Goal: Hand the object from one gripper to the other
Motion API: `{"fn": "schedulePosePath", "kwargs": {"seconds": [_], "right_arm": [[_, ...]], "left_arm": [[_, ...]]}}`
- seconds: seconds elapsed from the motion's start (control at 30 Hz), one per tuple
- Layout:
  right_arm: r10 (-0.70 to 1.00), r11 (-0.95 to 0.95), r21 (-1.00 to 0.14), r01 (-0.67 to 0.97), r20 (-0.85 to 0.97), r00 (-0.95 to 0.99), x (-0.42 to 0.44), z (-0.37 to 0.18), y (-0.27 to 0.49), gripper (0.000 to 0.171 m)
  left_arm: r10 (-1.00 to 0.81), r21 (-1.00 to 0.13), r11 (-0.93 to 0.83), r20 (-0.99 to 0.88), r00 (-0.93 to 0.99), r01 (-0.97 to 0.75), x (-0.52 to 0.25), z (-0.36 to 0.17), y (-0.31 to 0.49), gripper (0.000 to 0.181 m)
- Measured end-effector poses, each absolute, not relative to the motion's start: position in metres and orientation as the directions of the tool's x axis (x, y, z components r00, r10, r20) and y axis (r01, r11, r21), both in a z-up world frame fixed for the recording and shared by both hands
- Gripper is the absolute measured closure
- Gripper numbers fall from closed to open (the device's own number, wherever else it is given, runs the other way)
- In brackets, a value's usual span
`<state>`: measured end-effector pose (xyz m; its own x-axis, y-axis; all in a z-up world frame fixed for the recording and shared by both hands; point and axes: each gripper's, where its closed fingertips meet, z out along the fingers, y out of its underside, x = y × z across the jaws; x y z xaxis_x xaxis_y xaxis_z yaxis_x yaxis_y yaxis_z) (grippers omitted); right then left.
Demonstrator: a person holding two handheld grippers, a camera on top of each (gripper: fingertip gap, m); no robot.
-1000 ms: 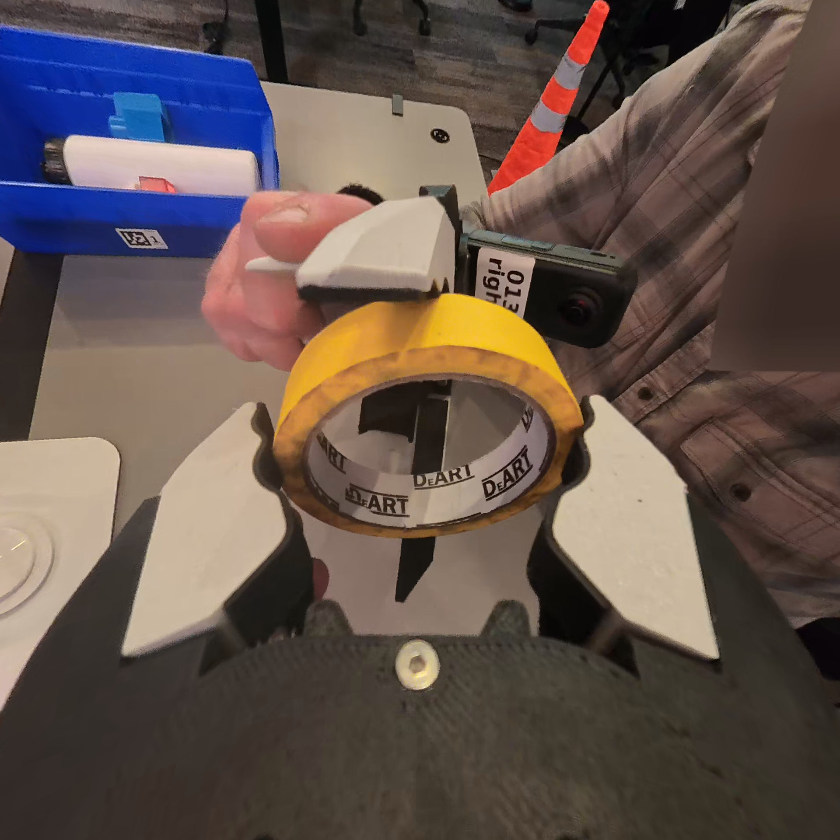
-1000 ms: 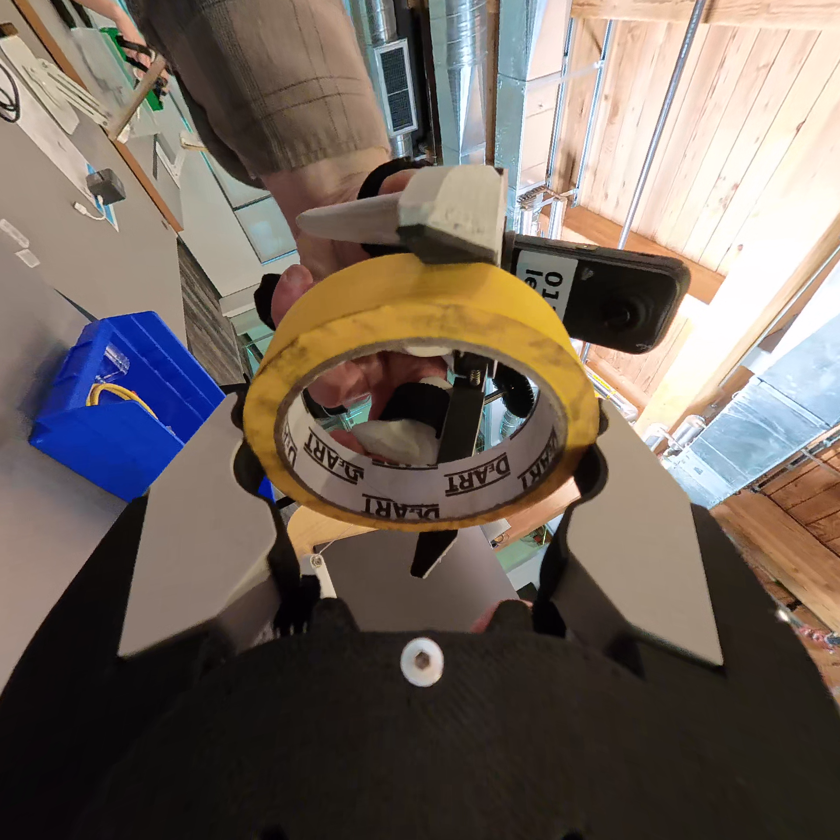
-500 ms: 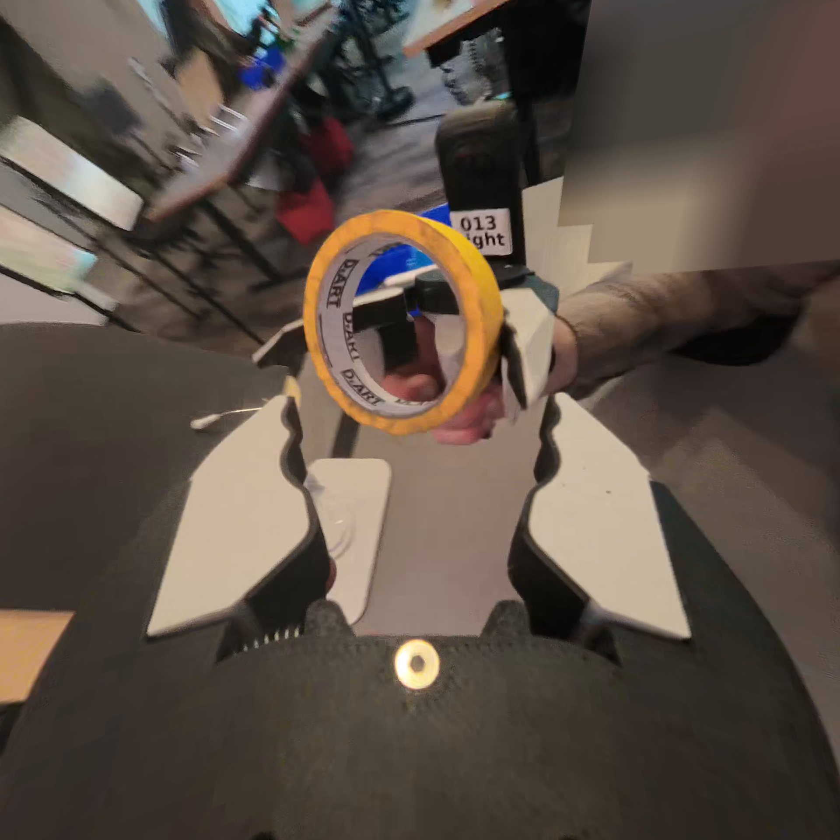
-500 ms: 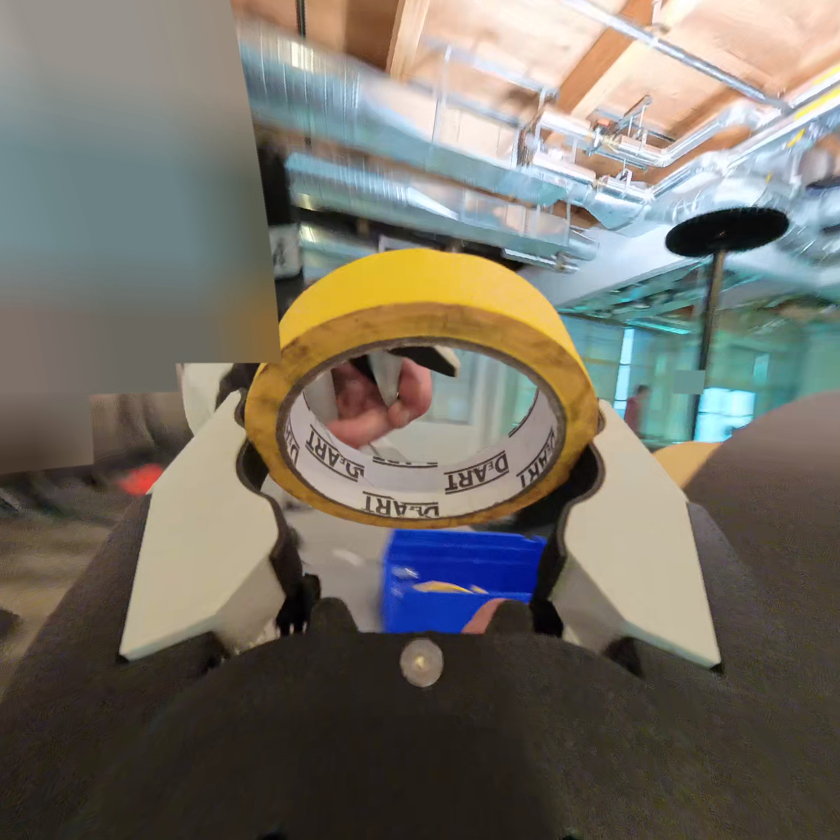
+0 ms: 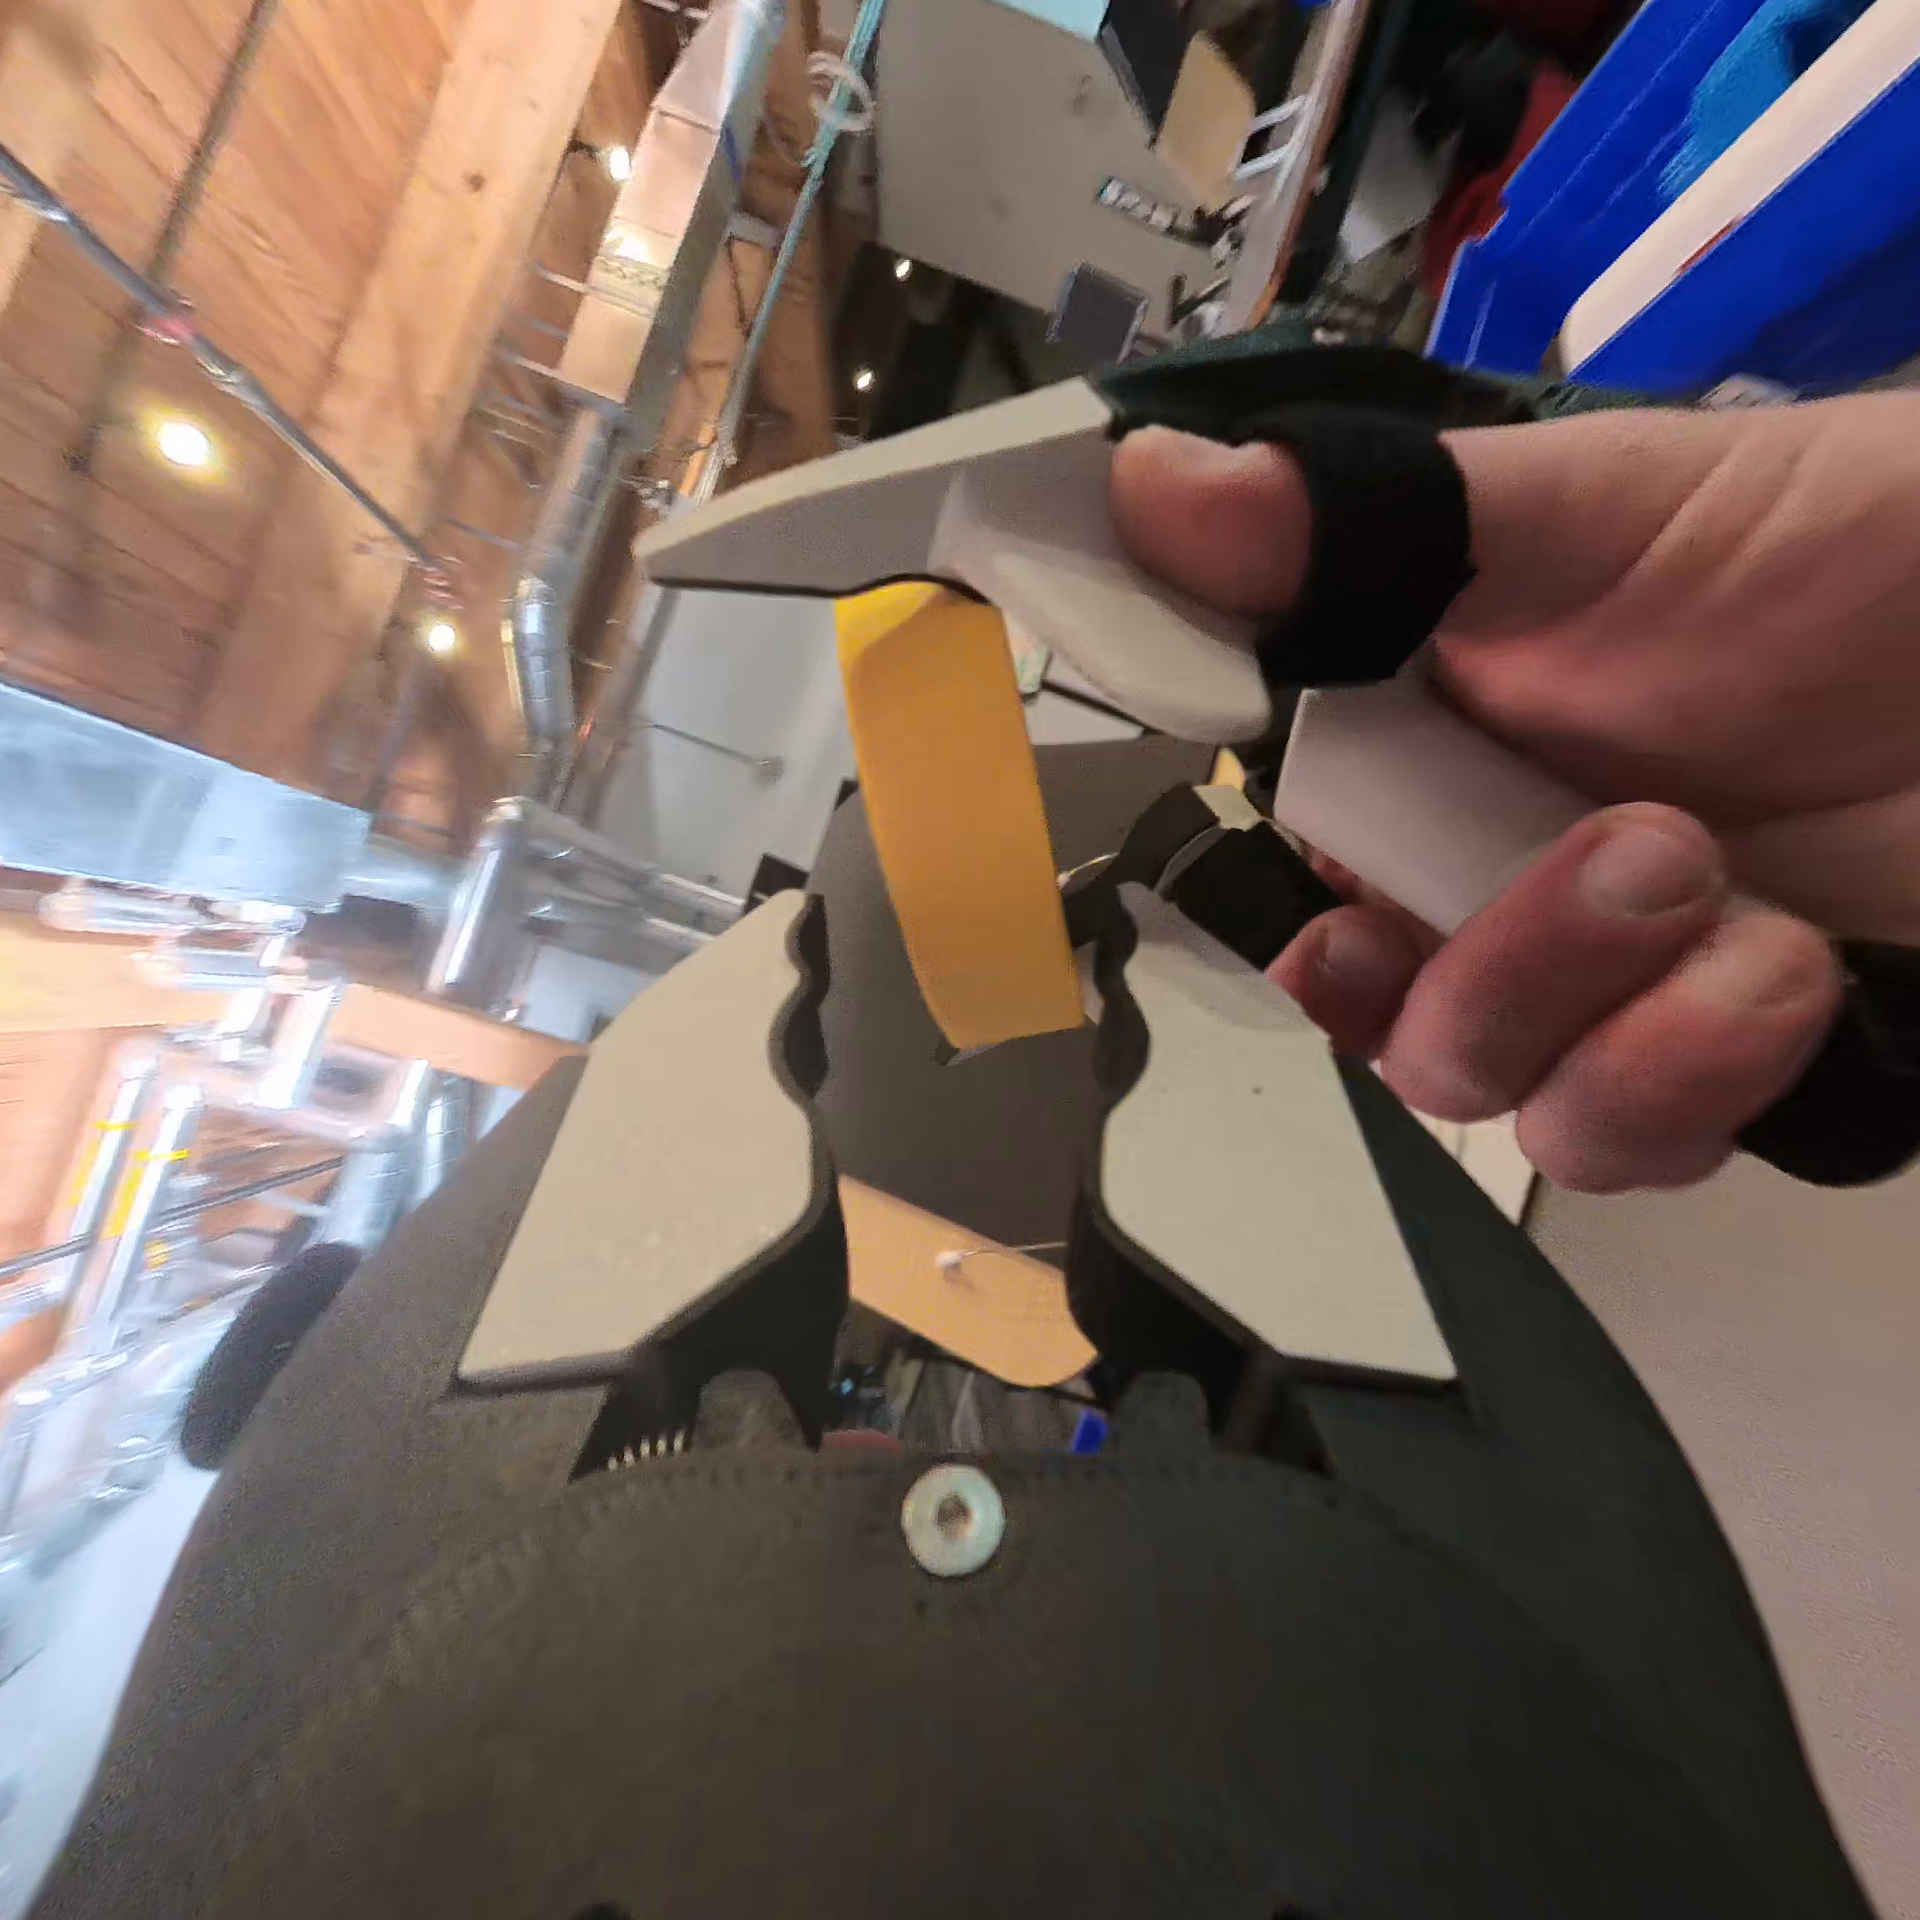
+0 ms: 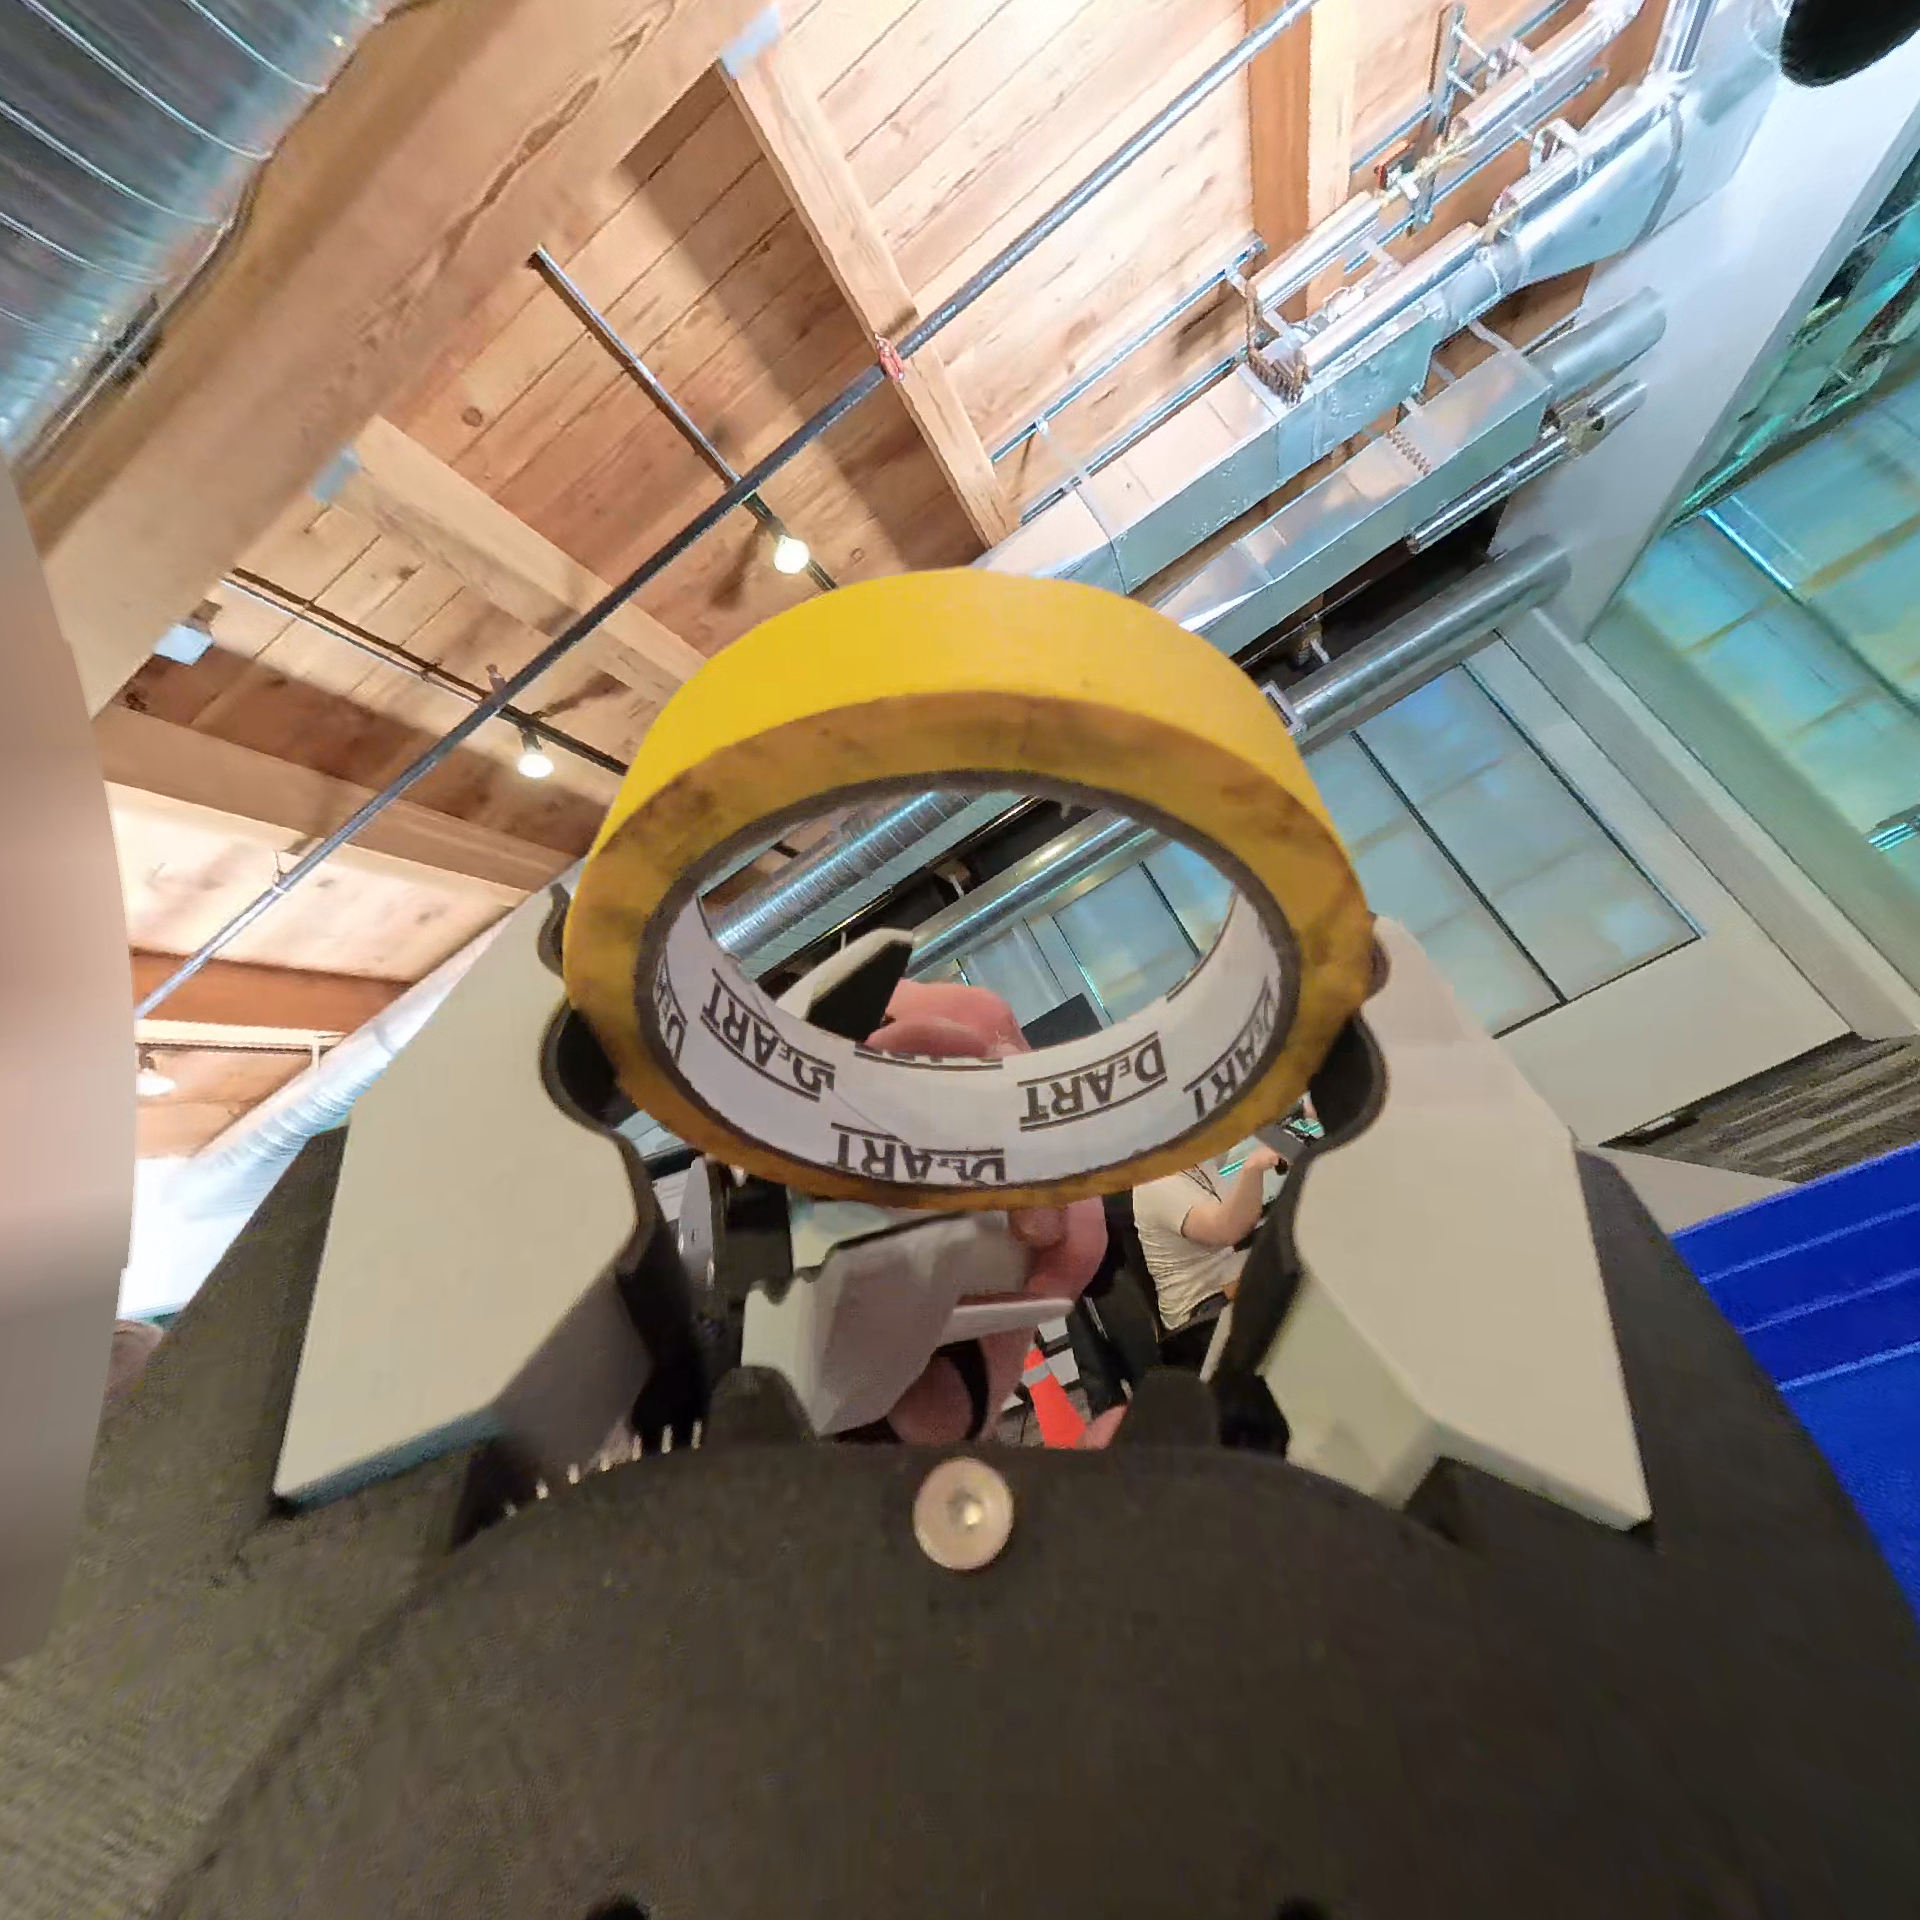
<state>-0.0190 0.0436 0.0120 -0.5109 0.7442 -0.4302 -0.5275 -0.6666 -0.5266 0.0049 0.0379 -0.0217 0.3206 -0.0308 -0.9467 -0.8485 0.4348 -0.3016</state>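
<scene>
The yellow tape roll (image 6: 935, 665) is clamped across its width between the fingertips of my right gripper (image 6: 966, 966), which is shut on it and holds it up in the air. In the left wrist view the roll (image 5: 956, 831) is edge-on. Its lower end hangs between the fingertips of my open left gripper (image 5: 956, 935), close to the right-hand finger and with a gap on the other side. The right gripper's upper finger (image 5: 883, 520) lies over the top of the roll. The left gripper's fingers (image 6: 894, 1288) show through and below the roll.
A hand (image 5: 1610, 675) holding the right gripper fills the right side of the left wrist view. A blue bin (image 5: 1766, 208) stands behind it and also shows in the right wrist view (image 6: 1818, 1299). A grey table (image 5: 1714, 1455) lies below. An orange cone (image 6: 1049, 1403) stands far off.
My left gripper let go of the roll, drew back, then turned and closed in with the roll edge-on between its open fingers. My right gripper kept hold and tilted upward.
</scene>
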Motion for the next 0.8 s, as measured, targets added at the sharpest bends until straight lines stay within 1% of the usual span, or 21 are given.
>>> {"fn": "schedulePosePath", "kwargs": {"seconds": [0.07, 0.13, 0.17, 0.37, 0.4, 0.43, 0.5, 0.57, 0.63, 0.67, 0.73, 0.8], "right_arm": [[0.739, -0.672, -0.524, -0.523, -0.432, -0.517, -0.021, 0.011, 0.041, 0.034], [0.734, -0.679, -0.512, -0.526, -0.438, -0.520, -0.021, 0.011, 0.041, 0.034], [0.728, -0.685, -0.505, -0.526, -0.440, -0.526, -0.020, 0.012, 0.041, 0.034], [0.754, -0.655, -0.529, -0.539, -0.412, -0.512, -0.020, 0.016, 0.036, 0.032], [0.760, -0.648, -0.534, -0.543, -0.407, -0.507, -0.020, 0.016, 0.035, 0.032], [0.768, -0.639, -0.537, -0.551, -0.403, -0.498, -0.020, 0.015, 0.036, 0.036], [0.782, -0.623, -0.546, -0.561, -0.400, -0.479, -0.020, 0.015, 0.039, 0.033], [0.811, -0.584, -0.573, -0.575, -0.380, -0.445, -0.017, 0.016, 0.044, 0.033], [0.866, -0.498, -0.637, -0.588, -0.331, -0.374, -0.015, 0.016, 0.049, 0.035], [0.893, -0.447, -0.673, -0.589, -0.298, -0.338, -0.014, 0.014, 0.052, 0.037], [0.932, -0.353, -0.735, -0.579, -0.222, -0.286, -0.011, 0.012, 0.054, 0.044], [0.943, -0.289, -0.800, -0.526, -0.144, -0.300, -0.010, 0.008, 0.050, 0.057]], "left_arm": [[0.001, -0.266, 0.411, -0.956, 0.292, -0.872, 0.005, -0.030, 0.043, 0.138], [0.091, -0.234, 0.403, -0.952, 0.293, -0.885, 0.003, -0.024, 0.043, 0.147], [0.099, -0.236, 0.404, -0.949, 0.299, -0.884, 0.003, -0.024, 0.043, 0.147], [0.083, -0.278, 0.413, -0.937, 0.340, -0.867, 0.004, -0.020, 0.039, 0.149], [0.079, -0.278, 0.408, -0.938, 0.337, -0.870, 0.002, -0.020, 0.039, 0.150], [0.086, -0.275, 0.399, -0.938, 0.335, -0.875, -0.001, -0.017, 0.039, 0.151], [0.069, -0.258, 0.378, -0.950, 0.305, -0.889, -0.008, -0.015, 0.040, 0.151], [-0.010, -0.266, 0.358, -0.960, 0.281, -0.895, -0.017, -0.015, 0.041, 0.151], [-0.105, -0.283, 0.336, -0.959, 0.263, -0.898, -0.028, -0.015, 0.041, 0.151], [-0.167, -0.268, 0.322, -0.960, 0.224, -0.908, -0.035, -0.017, 0.040, 0.151], [-0.302, -0.264, 0.304, -0.938, 0.171, -0.915, -0.048, -0.020, 0.037, 0.151], [-0.453, -0.266, 0.295, -0.885, 0.111, -0.917, -0.059, -0.022, 0.029, 0.151]]}}
